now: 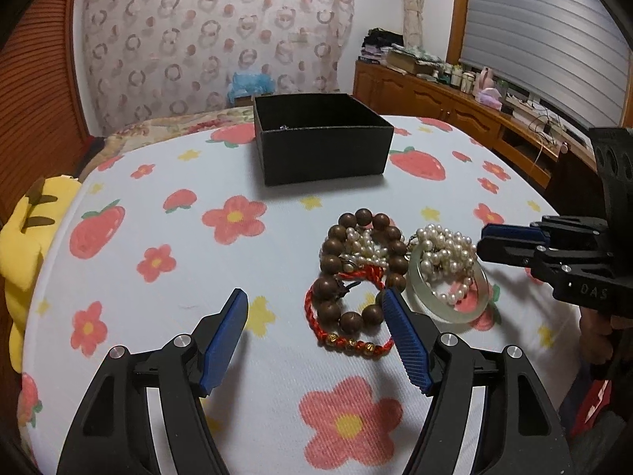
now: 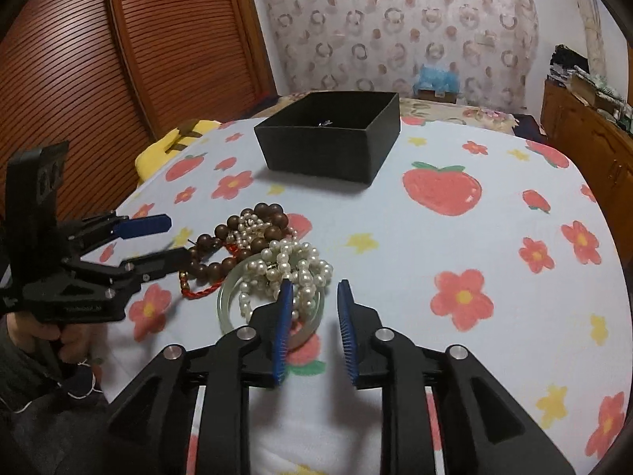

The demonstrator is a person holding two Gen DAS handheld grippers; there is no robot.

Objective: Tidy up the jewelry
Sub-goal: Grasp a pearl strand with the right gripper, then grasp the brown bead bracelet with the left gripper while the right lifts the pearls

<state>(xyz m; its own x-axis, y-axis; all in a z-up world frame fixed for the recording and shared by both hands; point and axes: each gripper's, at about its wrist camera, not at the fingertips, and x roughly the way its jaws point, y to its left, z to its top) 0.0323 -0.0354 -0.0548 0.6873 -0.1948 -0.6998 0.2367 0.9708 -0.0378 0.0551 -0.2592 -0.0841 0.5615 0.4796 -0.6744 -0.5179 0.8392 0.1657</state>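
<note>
A heap of jewelry lies on the flowered tablecloth [image 1: 166,233]: a brown wooden bead bracelet [image 1: 334,265] [image 2: 273,213], pearl strands [image 1: 447,245] [image 2: 292,261], a pale jade bangle [image 1: 463,316] [image 2: 227,297] and a red braided cord with gold beads [image 1: 348,342] [image 2: 201,291]. My left gripper [image 1: 315,297] [image 2: 180,237] stands wide open at the near left of the heap, its right finger by the brown beads. My right gripper [image 2: 315,285] [image 1: 482,239] is narrowly open at the bangle's rim; its left finger overlaps the pearls. An open black box [image 1: 324,154] [image 2: 316,150] stands behind.
Something small and shiny [image 2: 325,122] lies inside the box. A yellow plush [image 1: 23,245] hangs at the table's left edge. A wooden sideboard [image 1: 435,99] with clutter runs along the right wall. A louvred wooden door [image 2: 79,59] is on the left. A hand [image 2: 71,340] holds the left gripper.
</note>
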